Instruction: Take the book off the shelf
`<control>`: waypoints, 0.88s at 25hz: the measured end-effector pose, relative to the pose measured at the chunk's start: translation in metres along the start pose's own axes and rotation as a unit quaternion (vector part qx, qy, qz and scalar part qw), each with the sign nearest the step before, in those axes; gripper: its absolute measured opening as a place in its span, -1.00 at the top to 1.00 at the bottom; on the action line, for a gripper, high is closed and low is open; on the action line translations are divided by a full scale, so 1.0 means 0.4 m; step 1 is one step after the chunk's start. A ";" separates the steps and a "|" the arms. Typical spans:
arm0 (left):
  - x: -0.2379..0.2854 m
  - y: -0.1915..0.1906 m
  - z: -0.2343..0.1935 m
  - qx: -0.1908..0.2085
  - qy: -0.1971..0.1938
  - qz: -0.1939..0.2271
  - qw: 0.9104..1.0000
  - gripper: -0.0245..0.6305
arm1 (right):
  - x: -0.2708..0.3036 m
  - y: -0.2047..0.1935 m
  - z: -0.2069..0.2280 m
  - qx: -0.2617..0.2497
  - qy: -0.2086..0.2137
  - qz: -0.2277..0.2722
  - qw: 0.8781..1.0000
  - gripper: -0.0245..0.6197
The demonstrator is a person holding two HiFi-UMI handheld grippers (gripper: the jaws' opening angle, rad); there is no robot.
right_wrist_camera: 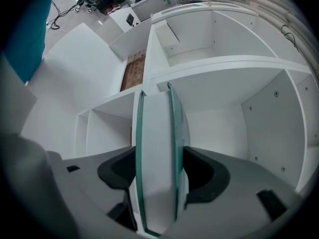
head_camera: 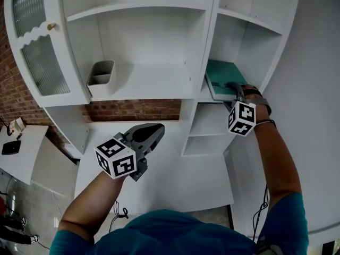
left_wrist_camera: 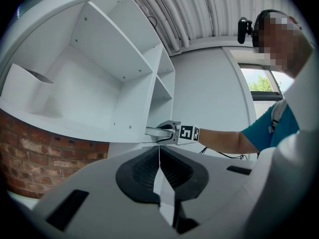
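We read no text, number or brand anywhere. Book (head_camera: pixel 225 76) cover: nothing legible to us. Cubes on left gripper (head_camera: pixel 156 131) and right gripper (head_camera: pixel 232 86): square marker patterns only.

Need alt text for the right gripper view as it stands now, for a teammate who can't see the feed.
The right gripper is shut on a teal-covered book, seen edge on with white pages between its two covers. Behind it are the open compartments of a white shelf unit.
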State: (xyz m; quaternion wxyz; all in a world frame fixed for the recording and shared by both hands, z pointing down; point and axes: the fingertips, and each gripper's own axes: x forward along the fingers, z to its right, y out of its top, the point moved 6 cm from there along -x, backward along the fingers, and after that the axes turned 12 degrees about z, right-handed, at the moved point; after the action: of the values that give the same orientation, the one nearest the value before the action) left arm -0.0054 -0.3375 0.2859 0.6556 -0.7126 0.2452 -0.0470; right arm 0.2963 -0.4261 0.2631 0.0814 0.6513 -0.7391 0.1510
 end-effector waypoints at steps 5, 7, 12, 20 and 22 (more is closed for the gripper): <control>0.004 -0.007 0.006 -0.002 -0.003 0.000 1.000 0.88 | -0.003 0.002 0.001 -0.002 -0.006 0.000 1.000 0.08; 0.004 -0.007 0.010 -0.002 -0.005 -0.001 1.000 0.88 | -0.015 0.006 0.004 -0.003 -0.010 0.004 1.000 0.12; -0.007 -0.002 0.006 -0.002 -0.004 -0.001 1.000 0.88 | -0.059 0.021 -0.002 -0.003 -0.010 0.021 1.000 0.21; -0.025 0.006 0.004 0.000 0.003 0.004 1.000 0.88 | -0.147 0.046 0.028 0.010 -0.065 0.049 0.997 0.37; -0.032 0.008 0.004 0.000 0.005 0.006 1.000 0.88 | -0.171 0.049 0.037 0.030 -0.078 0.059 0.995 0.38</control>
State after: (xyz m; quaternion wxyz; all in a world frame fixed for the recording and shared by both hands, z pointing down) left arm -0.0170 -0.3308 0.2859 0.6547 -0.7108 0.2526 -0.0467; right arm 0.2877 -0.3645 0.2253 -0.0054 0.6184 -0.7756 0.1266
